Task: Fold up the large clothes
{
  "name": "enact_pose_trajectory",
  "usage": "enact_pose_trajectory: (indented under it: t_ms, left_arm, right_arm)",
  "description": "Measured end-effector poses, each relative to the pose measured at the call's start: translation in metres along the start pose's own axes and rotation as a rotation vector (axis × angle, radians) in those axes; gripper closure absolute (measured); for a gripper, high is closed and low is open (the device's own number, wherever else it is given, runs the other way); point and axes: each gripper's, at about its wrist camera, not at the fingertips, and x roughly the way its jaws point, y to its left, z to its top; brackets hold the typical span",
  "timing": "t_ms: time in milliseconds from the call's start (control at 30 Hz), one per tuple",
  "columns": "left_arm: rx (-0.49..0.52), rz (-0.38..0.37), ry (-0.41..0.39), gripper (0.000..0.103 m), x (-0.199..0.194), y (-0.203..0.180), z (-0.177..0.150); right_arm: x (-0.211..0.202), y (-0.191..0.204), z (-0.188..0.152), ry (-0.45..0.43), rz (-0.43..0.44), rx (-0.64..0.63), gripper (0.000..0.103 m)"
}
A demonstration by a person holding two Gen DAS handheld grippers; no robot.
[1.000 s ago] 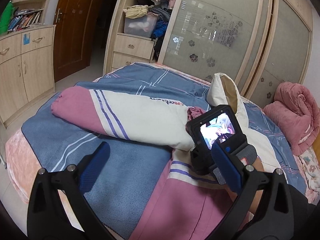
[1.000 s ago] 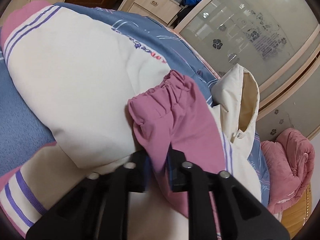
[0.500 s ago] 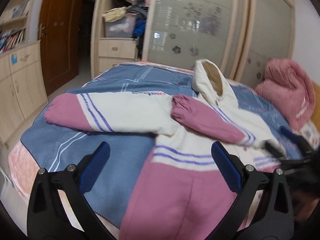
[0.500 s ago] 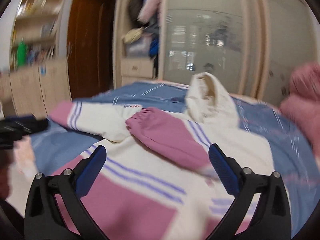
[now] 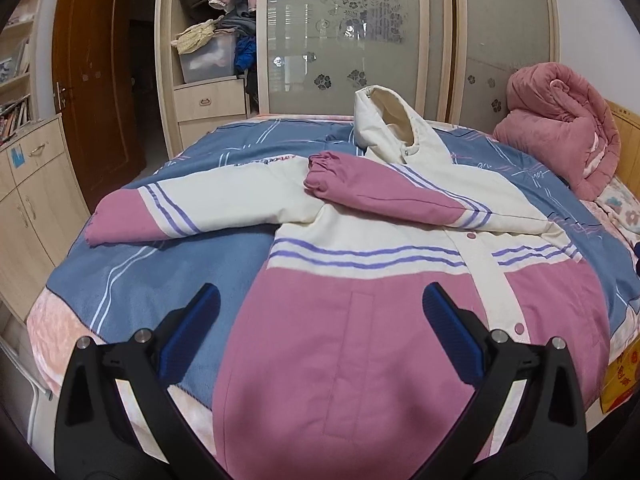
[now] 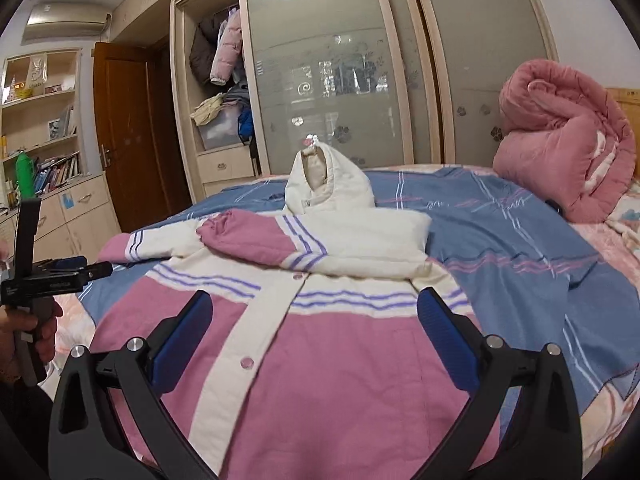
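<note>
a pink and cream jacket lies front up across the blue bedspread, filling the middle and lower part of both views. one sleeve stretches out flat toward the left of the frame; the other sleeve is folded across the chest, its pink cuff resting where the first sleeve meets the body. the cream hood stands upright above the collar at the centre. a line of pink script runs along the cream of the outstretched sleeve just left of the folded cuff, too small to read.

the left tongs hang wide open over the pink hem, gripping nothing; the right tongs are likewise spread apart over the snap-button placket and hold nothing. the left tongs also show at the left edge of the right wrist view, gripped by a hand.

in the open wardrobe bay at the upper left sits a clear plastic bin with pale folded cloth inside and a yellowish garment draped over its rim; coats hang above it. a rolled pink quilt sits on the bed at the right. a yellow box at the lower right edge bears red characters i cannot make out. books fill a shelf at the far left.
</note>
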Motion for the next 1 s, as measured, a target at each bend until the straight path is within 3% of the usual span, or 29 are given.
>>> enact_pose_trajectory:
  t_ms: [433, 1000]
  left_arm:
    - [0.003, -0.014, 0.031, 0.002, -0.005, -0.014, -0.015]
    - [0.016, -0.011, 0.045, 0.002, 0.004, -0.019, -0.018]
  right_arm:
    - [-0.018, -0.011, -0.001, -0.024, -0.006, -0.003, 0.001]
    - [-0.012, -0.005, -0.003, -0.011, 0.000, -0.013, 0.001]
